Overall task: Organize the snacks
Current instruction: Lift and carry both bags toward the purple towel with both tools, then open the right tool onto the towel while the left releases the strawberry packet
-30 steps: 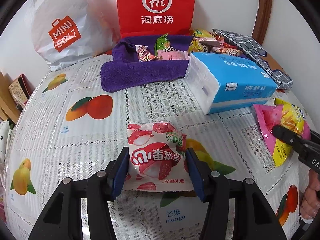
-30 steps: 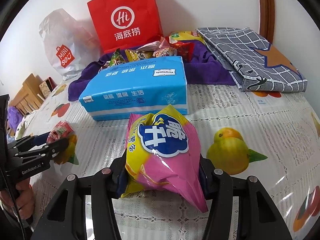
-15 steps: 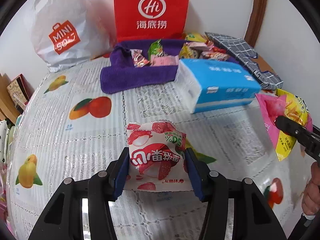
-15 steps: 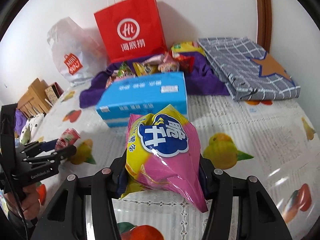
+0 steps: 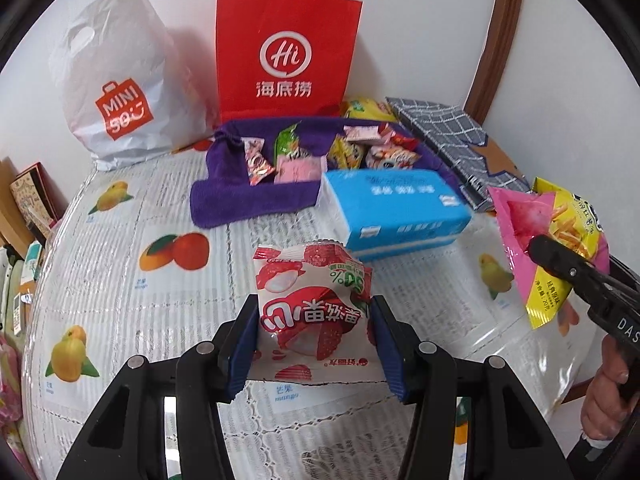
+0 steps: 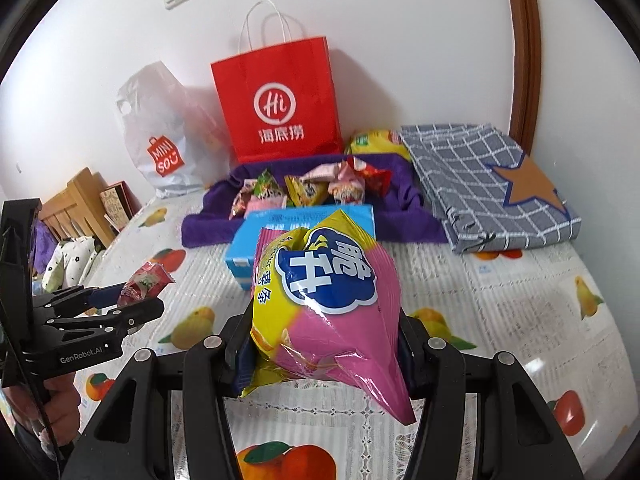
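My left gripper [image 5: 314, 340] is shut on a red-and-white lychee snack packet [image 5: 310, 306] and holds it above the table. In the right wrist view that gripper [image 6: 132, 300] and packet [image 6: 146, 282] show at the left. My right gripper [image 6: 324, 344] is shut on a pink-and-yellow chips bag [image 6: 324, 292], held up off the table. The same bag [image 5: 548, 236] shows at the right of the left wrist view. Several small snacks [image 5: 304, 152] lie on a purple towel [image 5: 240, 200] at the back.
A blue tissue pack [image 5: 396, 208] lies in front of the towel. A red paper bag [image 5: 286, 52] and a white plastic bag [image 5: 116, 80] stand against the wall. A folded grey checked cloth [image 6: 488, 184] lies at the back right. The tablecloth [image 5: 120, 280] has fruit prints.
Both grippers have risen and drawn back from the table with their packets held. The tissue pack and towel look farther away and lower now.
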`<state>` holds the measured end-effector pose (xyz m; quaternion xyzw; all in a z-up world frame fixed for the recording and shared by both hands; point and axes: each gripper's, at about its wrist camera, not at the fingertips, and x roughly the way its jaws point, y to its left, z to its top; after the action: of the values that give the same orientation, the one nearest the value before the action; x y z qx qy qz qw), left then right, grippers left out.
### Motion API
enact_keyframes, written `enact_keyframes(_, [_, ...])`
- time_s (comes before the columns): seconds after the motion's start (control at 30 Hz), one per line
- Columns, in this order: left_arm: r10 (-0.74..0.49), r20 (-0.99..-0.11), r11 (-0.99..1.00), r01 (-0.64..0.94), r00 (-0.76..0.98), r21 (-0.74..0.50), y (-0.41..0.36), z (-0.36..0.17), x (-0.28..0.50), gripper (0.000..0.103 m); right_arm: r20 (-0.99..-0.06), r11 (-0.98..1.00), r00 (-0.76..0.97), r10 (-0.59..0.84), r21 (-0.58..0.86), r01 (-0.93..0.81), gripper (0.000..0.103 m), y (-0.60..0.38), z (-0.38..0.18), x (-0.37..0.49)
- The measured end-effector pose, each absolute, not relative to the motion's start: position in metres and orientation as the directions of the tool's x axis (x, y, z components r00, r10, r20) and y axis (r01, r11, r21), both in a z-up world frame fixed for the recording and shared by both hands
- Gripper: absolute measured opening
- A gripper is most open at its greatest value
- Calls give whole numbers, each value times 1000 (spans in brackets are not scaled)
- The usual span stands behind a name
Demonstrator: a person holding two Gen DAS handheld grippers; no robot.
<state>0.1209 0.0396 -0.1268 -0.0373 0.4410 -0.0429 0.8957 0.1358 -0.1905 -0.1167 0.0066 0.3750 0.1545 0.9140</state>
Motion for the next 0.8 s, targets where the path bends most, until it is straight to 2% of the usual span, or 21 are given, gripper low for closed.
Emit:
enact_keyframes(0.47, [-161, -774, 986, 63, 613, -156, 39, -86, 150, 51, -660, 960, 706, 259, 98, -260, 54, -186, -83, 164])
enact_keyframes(0.8, [-137, -762, 988, 37, 633, -147, 66, -52, 208, 51, -669, 964, 698, 254, 117, -238, 54, -174, -62, 235])
